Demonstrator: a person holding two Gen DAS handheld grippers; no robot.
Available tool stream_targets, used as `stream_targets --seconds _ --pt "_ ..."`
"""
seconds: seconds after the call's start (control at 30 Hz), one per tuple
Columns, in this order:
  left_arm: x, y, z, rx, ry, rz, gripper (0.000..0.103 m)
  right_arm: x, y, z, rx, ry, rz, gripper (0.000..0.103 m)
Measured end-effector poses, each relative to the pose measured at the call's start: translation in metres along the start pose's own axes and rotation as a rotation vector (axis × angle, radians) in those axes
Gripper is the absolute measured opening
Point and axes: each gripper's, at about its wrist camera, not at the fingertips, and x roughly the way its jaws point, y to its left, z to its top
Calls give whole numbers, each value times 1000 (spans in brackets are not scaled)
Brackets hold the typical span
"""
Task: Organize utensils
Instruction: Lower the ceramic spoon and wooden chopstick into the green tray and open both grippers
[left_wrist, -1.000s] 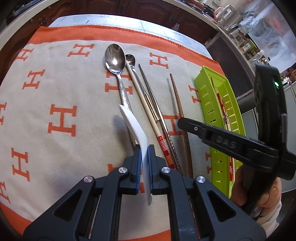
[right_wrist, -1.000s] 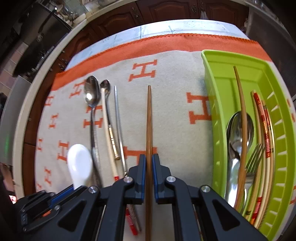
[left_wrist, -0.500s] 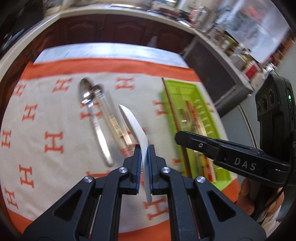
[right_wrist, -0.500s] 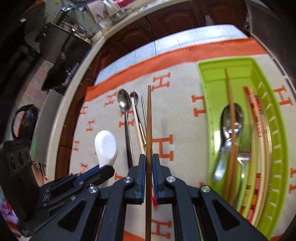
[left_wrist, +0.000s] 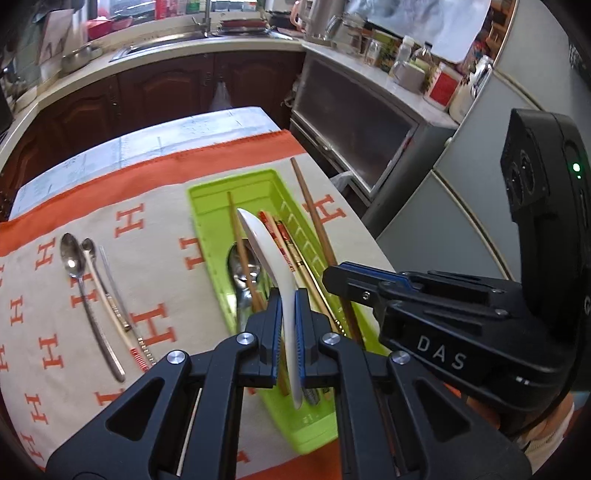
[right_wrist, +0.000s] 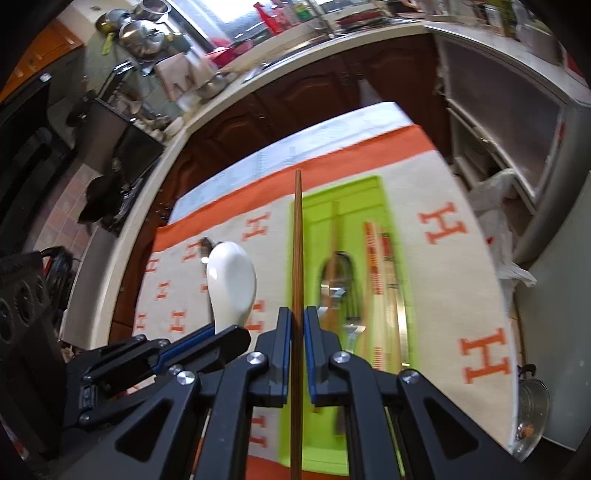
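My left gripper (left_wrist: 289, 299) is shut on a white ceramic spoon (left_wrist: 264, 247), held in the air over the green utensil tray (left_wrist: 205, 206). The spoon's bowl (right_wrist: 231, 280) also shows at the left of the right wrist view. My right gripper (right_wrist: 297, 317) is shut on a brown wooden chopstick (right_wrist: 297, 258), which hangs above the tray's (right_wrist: 369, 192) left wall. That chopstick (left_wrist: 314, 218) crosses the tray's right side in the left wrist view. The tray holds a metal spoon (left_wrist: 240, 273), a fork, and several chopsticks (left_wrist: 284, 243).
On the beige and orange cloth (left_wrist: 159, 236), left of the tray, lie a metal spoon (left_wrist: 79, 284), a small cream-handled spoon (left_wrist: 103, 288) and a metal chopstick (left_wrist: 120, 295). Dark cabinets (left_wrist: 155, 92) stand behind the table; a plastic bag (right_wrist: 498, 206) hangs off its right side.
Both grippers rose and moved right, carrying the white spoon and the wooden chopstick from over the cloth to over the green tray. The loose utensils on the cloth stayed put.
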Motion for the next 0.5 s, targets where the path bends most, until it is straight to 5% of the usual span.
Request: stream_targets --seconds 0.23,0.5 --pt "32 -1 5 -33 46 21 4 8 -30 0 8 0 -102 7" --pt "45 16 5 -82 84 37 4 31 -36 10 -27 55 -115 7"
